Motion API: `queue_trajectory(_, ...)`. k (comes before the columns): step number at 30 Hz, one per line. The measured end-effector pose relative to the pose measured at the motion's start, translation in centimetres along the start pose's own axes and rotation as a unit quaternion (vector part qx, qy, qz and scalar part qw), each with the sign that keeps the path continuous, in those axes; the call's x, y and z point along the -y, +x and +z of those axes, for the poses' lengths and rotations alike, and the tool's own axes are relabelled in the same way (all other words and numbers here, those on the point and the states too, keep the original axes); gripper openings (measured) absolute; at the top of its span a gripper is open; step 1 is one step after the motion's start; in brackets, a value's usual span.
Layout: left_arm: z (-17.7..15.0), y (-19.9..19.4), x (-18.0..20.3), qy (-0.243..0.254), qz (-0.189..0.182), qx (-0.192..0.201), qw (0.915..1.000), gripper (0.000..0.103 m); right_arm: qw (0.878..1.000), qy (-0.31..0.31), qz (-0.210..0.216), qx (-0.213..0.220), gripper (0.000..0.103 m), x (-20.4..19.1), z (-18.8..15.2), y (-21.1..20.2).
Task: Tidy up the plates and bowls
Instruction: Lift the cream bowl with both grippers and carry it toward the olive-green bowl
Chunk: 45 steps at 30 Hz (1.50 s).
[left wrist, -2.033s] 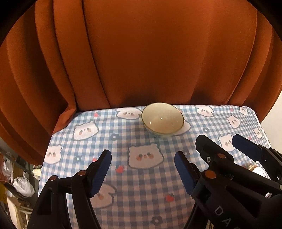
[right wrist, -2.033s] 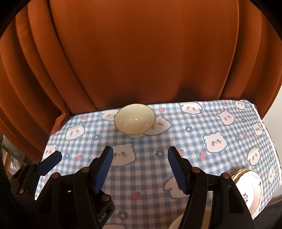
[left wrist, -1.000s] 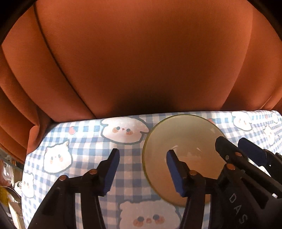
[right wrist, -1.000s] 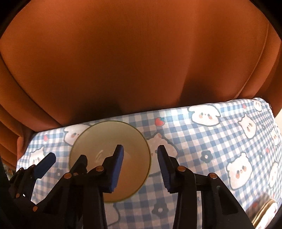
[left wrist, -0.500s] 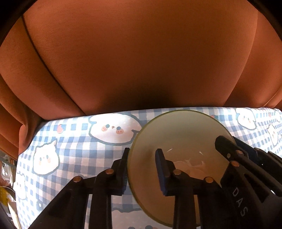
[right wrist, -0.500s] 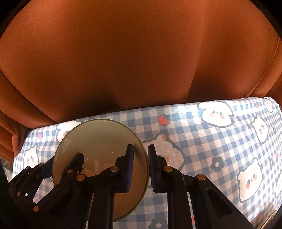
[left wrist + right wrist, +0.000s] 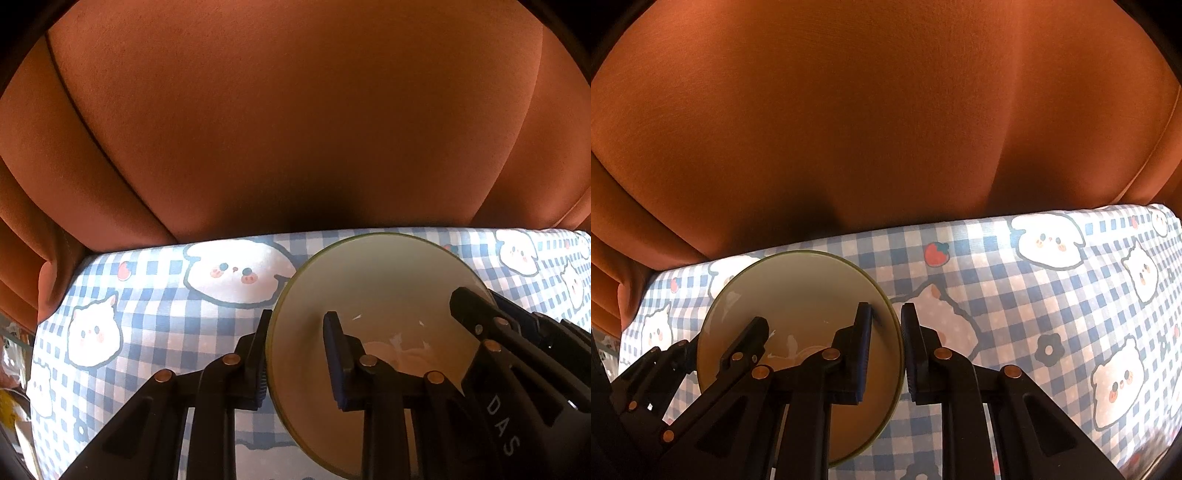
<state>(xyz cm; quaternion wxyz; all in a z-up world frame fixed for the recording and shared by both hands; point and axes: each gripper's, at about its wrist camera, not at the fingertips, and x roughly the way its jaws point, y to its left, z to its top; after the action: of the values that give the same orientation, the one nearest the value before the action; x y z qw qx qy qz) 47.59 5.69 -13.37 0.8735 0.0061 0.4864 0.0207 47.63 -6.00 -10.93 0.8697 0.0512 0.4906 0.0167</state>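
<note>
Pinching the cream bowl (image 7: 376, 295) from both sides: my left tongs (image 7: 297, 354) are clamped narrow over its left rim, my right tongs (image 7: 884, 350) over its right rim, one finger inside and one outside each. It's above the checked bear tablecloth (image 7: 1052, 295) on the worktop, near the orange curtain (image 7: 295, 129) behind it.

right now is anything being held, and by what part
The bowl, by its rim: the left gripper pinches the left side, the right gripper the right side, one finger inside and one outside.
</note>
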Motion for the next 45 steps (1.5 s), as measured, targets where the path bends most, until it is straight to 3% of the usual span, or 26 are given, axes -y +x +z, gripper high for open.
queue_trajectory(9, -0.4, -3.2, -0.5, -0.002, -0.006, 0.011, 0.9999, 0.024, 1.0, -0.008, -0.009, 0.007, 0.02, -0.8, -0.1, -2.3)
queue_trajectory(22, -1.6, -11.7, -1.7, -0.005, -0.008, 0.051, 0.9986, 0.024, 0.999, -0.013, -0.009, 0.047, 0.02, -2.6, -0.9, -10.6)
queue_trajectory(32, -5.1, -18.2, -1.8, 0.006, -0.019, 0.07, 0.9973, 0.024, 0.997, -0.006, -0.015, 0.069, 0.02, -2.9, -4.5, -17.4)
queue_trajectory(45, -9.6, -23.2, 1.2, 0.024, -0.017, 0.079, 0.9965, 0.024, 0.997, 0.002, -0.02, 0.079, 0.02, -0.2, -10.4, -23.6)
